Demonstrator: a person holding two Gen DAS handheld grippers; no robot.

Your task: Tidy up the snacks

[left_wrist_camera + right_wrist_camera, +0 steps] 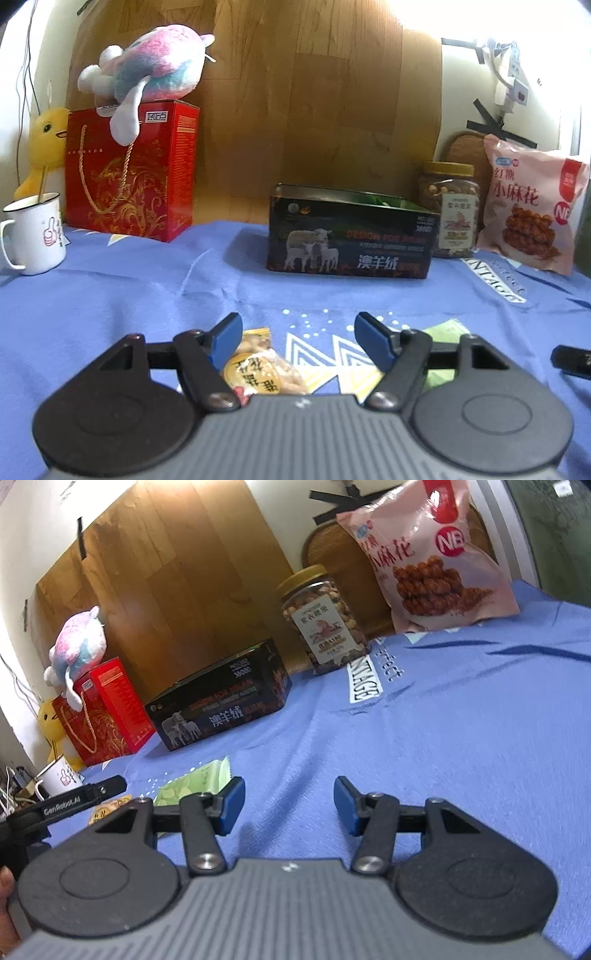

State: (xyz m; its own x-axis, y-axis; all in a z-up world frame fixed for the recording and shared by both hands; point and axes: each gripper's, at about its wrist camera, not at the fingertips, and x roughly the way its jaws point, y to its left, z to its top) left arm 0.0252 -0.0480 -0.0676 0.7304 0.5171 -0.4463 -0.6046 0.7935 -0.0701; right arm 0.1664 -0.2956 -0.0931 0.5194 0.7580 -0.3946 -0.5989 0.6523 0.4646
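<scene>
My left gripper (297, 341) is open above the blue cloth, with a small orange snack packet (264, 365) lying just under its left finger. A green snack packet (441, 334) lies partly hidden behind its right finger; it also shows in the right wrist view (195, 784). An open black tin box (349, 230) with sheep on it stands ahead in the middle. My right gripper (289, 805) is open and empty over bare cloth. The orange packet (107, 810) shows at its far left, beside the left gripper's body.
A nut jar (450, 210) and a pink snack bag (532, 206) stand at the back right. A red gift box (129, 170) with a plush toy (147, 70) on top, a yellow duck (46, 147) and a white mug (35, 232) are at the back left.
</scene>
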